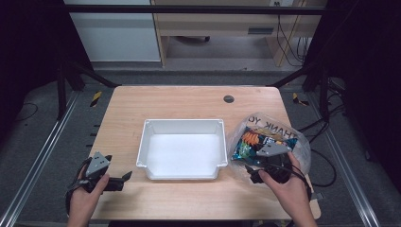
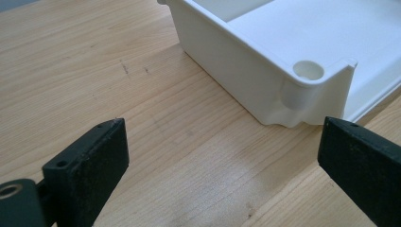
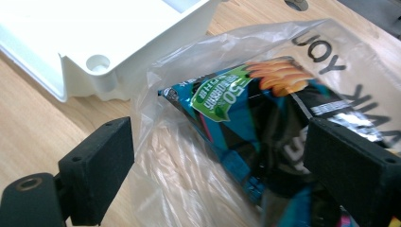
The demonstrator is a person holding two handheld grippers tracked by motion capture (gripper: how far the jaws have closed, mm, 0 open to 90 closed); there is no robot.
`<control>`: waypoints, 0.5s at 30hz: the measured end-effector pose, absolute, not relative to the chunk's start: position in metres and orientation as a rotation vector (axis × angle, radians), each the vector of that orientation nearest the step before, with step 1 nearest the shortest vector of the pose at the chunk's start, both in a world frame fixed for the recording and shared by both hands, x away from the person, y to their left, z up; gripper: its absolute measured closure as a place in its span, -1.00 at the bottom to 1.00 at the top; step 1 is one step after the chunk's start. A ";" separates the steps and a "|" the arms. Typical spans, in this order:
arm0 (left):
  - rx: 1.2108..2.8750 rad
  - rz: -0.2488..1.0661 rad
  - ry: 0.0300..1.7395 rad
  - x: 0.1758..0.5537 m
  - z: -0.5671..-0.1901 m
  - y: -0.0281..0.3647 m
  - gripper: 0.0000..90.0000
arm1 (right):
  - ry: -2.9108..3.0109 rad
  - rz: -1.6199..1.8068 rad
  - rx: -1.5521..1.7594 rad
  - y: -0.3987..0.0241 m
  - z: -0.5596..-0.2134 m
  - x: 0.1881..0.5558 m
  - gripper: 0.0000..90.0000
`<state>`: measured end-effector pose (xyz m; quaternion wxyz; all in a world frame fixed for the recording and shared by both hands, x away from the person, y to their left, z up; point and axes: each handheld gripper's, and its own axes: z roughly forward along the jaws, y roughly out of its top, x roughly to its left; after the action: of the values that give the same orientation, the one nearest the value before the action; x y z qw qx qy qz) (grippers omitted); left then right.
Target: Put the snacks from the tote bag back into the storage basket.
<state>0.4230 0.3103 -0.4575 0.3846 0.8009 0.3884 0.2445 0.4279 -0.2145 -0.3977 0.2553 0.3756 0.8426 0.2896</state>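
A clear plastic bag (image 1: 283, 130) printed with black letters lies on the table to the right of a white bin (image 1: 182, 122). Inside it is a blue and black snack packet (image 1: 250, 142) with a green label. My right gripper (image 1: 257, 161) hovers over the bag's near end, and in the right gripper view its jaws (image 3: 222, 156) stand wide on either side of the bag (image 3: 331, 52) and the packet (image 3: 246, 123), open. Near the table's front left corner my left gripper (image 1: 124, 179) is open and points at the bin's corner (image 2: 307, 75), with bare wood between its jaws (image 2: 222, 161).
The bin (image 3: 108, 52) is empty and sits mid-table. A dark round cable hole (image 1: 229, 99) is set in the wooden table (image 1: 179, 99) near its far edge. Black frame rails run along both sides, and cables lie on the floor to the right.
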 end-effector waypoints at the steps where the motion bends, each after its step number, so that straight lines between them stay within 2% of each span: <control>1: 2.041 0.623 0.990 0.423 -0.457 0.310 -0.95 | 2.288 0.786 1.020 -0.215 -0.398 0.428 -0.78; 4: 2.044 0.626 0.988 0.423 -0.458 0.309 -0.95 | 2.339 0.770 1.042 -0.219 -0.388 0.432 -0.82; 15: 2.037 0.615 0.994 0.423 -0.458 0.310 -0.95 | 2.431 0.714 1.026 -0.236 -0.364 0.451 -0.76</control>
<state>0.4231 0.3095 -0.4581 0.3861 0.8001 0.3903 0.2416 0.4509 -0.2356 -0.3642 0.2029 0.3675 0.8709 0.2558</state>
